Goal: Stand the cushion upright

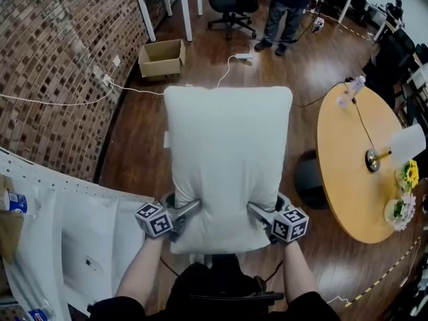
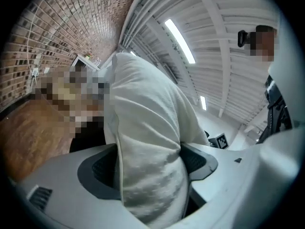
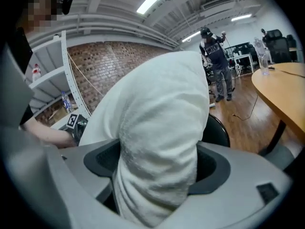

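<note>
A white cushion point(image 1: 227, 159) hangs in front of me, held by its near edge, its far end reaching out over the wooden floor. My left gripper point(image 1: 184, 216) is shut on the near left corner and my right gripper point(image 1: 262, 216) on the near right corner. In the left gripper view the cushion point(image 2: 147, 142) bulges between the dark pads point(image 2: 102, 168) of the gripper point(image 2: 150, 166), which squeeze it. The right gripper view shows the same: the cushion point(image 3: 157, 137) is pinched in the right gripper point(image 3: 157, 168).
A round wooden table point(image 1: 354, 172) with a bottle, a lamp and flowers stands at the right. A black seat point(image 1: 309, 179) sits beside it, under the cushion's right edge. White shelving point(image 1: 73, 226) and a brick wall flank the left. A cardboard box point(image 1: 161, 59) and a standing person point(image 1: 284, 12) are farther off.
</note>
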Tool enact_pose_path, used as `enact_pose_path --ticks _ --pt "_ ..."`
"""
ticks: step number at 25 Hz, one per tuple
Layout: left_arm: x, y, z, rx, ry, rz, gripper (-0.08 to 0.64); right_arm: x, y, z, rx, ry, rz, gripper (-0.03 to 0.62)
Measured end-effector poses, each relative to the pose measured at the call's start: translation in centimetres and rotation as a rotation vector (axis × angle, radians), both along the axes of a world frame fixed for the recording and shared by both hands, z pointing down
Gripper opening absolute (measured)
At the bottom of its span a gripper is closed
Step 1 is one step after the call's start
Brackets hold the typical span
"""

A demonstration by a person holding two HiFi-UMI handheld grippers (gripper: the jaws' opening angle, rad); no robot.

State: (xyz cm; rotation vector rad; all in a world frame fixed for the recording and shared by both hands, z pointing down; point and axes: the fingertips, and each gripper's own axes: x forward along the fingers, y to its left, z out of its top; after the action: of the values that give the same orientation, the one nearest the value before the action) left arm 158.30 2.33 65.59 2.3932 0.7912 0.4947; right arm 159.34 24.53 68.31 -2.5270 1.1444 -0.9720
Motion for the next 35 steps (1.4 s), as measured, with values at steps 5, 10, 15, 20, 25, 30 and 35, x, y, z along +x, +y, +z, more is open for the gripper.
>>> enact_pose_path --ticks 5,10,15,20,25,30,35 --pt "-0.3 -0.1 2.1 0.122 -0.061 -0.022 0.374 -0.9 -0.5 2.3 -0.115 -0.025 -0.013 0.431" --pt "-0.6 0.3 5.4 0.307 -0.152 0.009 0.374 -2.0 -0.1 6.2 -0.268 -0.079 0.013 0.431" --pt "-1.6 0.6 10.5 0.393 -0.236 0.072 0.374 -3.0 0.5 11.1 -0.410 -0.102 -0.027 0.431" --pt "-2.9 0.9 15.3 0.452 -0.308 0.107 0.374 -4.7 0.7 14.8 -0.491 -0.170 -0.026 0.431" --pt "-2.9 0.3 17.2 0.468 -0.336 0.047 0.374 -5.2 1.6 16.8 -0.507 -0.230 0.027 0.434" --pt "-3.6 -0.2 16.8 0.471 -0.341 0.093 0.374 -5.8 1.8 16.2 -0.536 -0.251 0.021 0.443" --pt "-6.9 -2.1 16.2 0.445 -0.409 0.100 0.361 -10.5 2.8 16.1 -0.534 -0.327 0.139 0.389"
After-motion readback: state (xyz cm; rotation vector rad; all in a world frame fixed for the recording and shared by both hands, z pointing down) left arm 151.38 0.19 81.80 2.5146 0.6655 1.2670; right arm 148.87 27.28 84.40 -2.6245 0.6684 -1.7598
